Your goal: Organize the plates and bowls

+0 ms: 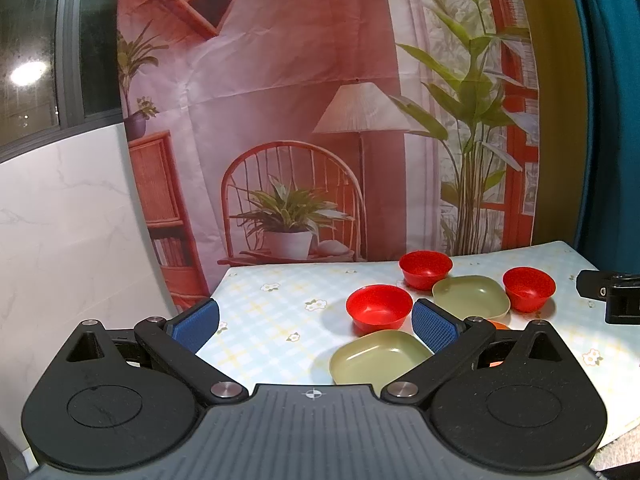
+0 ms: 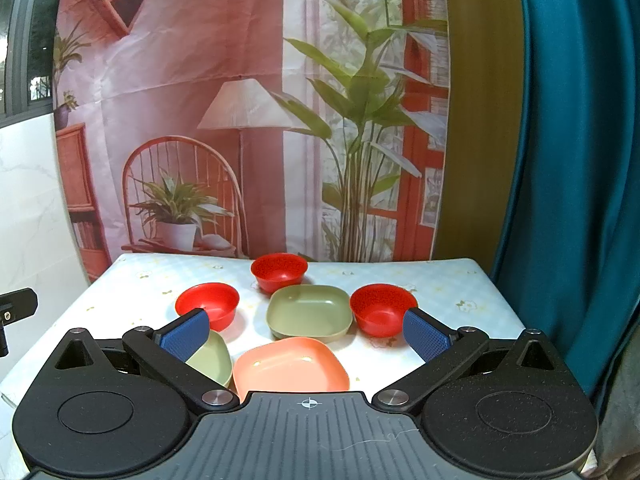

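Note:
Three red bowls stand on the table: a left one (image 2: 208,304), a far one (image 2: 279,271) and a right one (image 2: 383,307). A green square plate (image 2: 310,310) sits between them. A second green plate (image 2: 214,360) lies near left, and a pink square plate (image 2: 290,366) lies nearest. My right gripper (image 2: 306,334) is open and empty, held above the pink plate. My left gripper (image 1: 316,326) is open and empty over the table's left part, near the left red bowl (image 1: 379,306) and the near green plate (image 1: 378,356).
The table (image 2: 460,280) has a pale checked cloth with flowers. A printed backdrop (image 2: 240,100) hangs behind it, and a teal curtain (image 2: 568,160) at the right. A white marble wall (image 1: 60,220) is at the left. The right gripper's body (image 1: 612,294) shows at the left view's right edge.

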Tool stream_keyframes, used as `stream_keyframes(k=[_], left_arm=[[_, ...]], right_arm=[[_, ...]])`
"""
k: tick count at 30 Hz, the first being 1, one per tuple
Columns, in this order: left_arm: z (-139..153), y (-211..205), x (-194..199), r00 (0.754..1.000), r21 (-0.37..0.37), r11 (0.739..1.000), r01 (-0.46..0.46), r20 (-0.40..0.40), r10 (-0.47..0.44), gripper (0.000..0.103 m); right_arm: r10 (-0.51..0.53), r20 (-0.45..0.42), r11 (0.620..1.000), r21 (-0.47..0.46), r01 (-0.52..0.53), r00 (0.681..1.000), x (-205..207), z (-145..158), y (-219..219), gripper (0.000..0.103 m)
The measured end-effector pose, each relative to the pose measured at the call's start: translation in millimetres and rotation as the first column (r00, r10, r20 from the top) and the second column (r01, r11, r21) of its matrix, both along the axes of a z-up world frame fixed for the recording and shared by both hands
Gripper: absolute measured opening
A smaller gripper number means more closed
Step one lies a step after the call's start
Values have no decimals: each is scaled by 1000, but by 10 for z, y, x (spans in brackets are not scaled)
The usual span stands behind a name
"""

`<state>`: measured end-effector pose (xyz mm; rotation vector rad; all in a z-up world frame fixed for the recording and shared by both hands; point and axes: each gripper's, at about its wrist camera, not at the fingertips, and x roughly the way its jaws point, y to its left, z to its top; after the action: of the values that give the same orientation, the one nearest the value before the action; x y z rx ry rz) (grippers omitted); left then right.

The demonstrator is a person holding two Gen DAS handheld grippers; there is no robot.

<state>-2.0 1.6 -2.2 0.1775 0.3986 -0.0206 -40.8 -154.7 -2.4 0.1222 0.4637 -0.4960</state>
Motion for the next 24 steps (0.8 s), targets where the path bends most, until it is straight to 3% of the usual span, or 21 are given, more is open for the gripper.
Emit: stream_keyframes(k=[24], left_arm=[[-4, -4, -33, 1000, 2, 1000, -1, 6, 1, 103]], right_arm=[[-1, 1, 1000, 5, 1, 1000, -17, -5, -10, 103]])
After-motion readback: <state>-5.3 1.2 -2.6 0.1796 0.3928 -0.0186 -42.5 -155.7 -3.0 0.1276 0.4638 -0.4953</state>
